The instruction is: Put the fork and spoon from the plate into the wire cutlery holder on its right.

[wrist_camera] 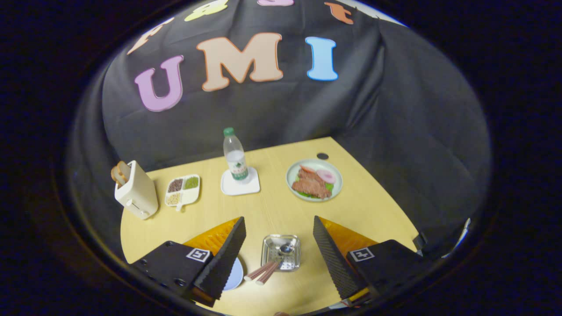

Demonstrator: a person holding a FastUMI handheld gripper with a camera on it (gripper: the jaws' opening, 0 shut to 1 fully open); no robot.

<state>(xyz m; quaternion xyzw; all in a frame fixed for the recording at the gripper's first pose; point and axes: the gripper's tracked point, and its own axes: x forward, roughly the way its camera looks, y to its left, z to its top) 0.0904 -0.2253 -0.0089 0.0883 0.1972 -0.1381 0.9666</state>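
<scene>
Gripper [279, 245] held wide open, nothing gripped. Wire cutlery holder [281, 252] seen betw. fingers, two utensil handles [264, 272] leaned out. Plate [235, 274] partly hidden behind left finger.

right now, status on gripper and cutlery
Hand-held gripper open, above table. Two pink-handled utensils lean in square metal cutlery holder between fingers. Pale blue plate beside it. Nothing blocking.

You are looking at a table [272, 210] showing a pale, smooth wood-look top with a soft sheen. The wire cutlery holder [281, 252] is gleaming as bright, glossy metal — its perforated floor is catching the light. The bottle [235, 154] is reading as clear plastic, the toaster [136, 191] as matt cream plastic. The gripper [279, 245], fingers spread wide, is showing ribbed, rough-looking pads [228, 254].
</scene>
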